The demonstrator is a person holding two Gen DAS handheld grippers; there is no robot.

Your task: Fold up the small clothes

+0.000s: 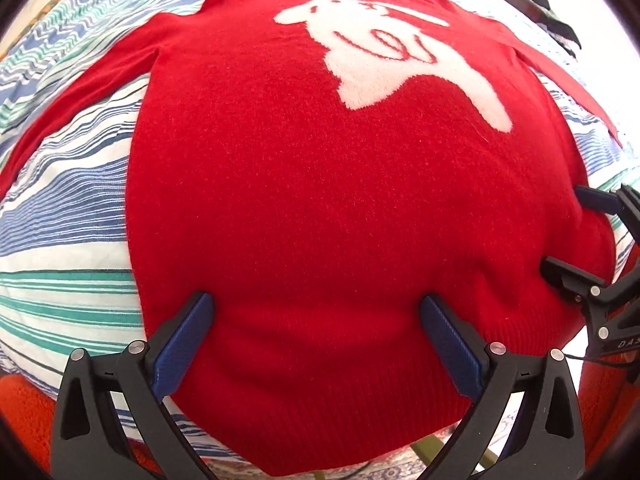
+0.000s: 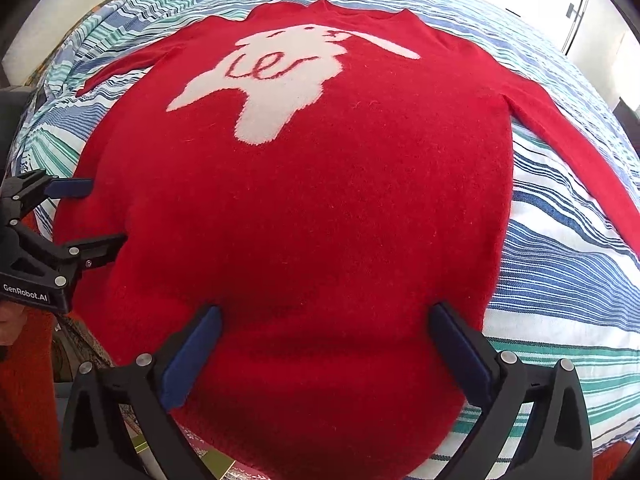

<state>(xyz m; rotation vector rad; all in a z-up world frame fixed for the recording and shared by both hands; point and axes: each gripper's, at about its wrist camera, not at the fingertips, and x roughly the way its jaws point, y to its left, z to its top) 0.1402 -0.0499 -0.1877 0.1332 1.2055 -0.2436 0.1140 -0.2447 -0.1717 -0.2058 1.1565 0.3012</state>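
Note:
A red sweater (image 1: 320, 180) (image 2: 320, 200) with a white animal figure (image 1: 380, 60) (image 2: 272, 92) lies flat, front up, on a striped cloth. Its sleeves (image 1: 100, 76) (image 2: 560, 128) spread out to both sides, and the ribbed hem is nearest me. My left gripper (image 1: 316, 300) (image 2: 105, 212) hovers open over the lower left of the sweater's body, nothing pinched between its blue pads (image 1: 184, 344). My right gripper (image 2: 326, 308) (image 1: 564, 228) stands open the same way over the lower right. I cannot tell whether the fingertips touch the knit.
The blue, green and white striped cloth (image 1: 60, 220) (image 2: 560, 260) covers the surface around the sweater. A dark object (image 1: 552, 16) lies at the far right. Orange fabric (image 1: 24, 412) (image 2: 24, 380) and a patterned floor (image 1: 380, 468) show below the near edge.

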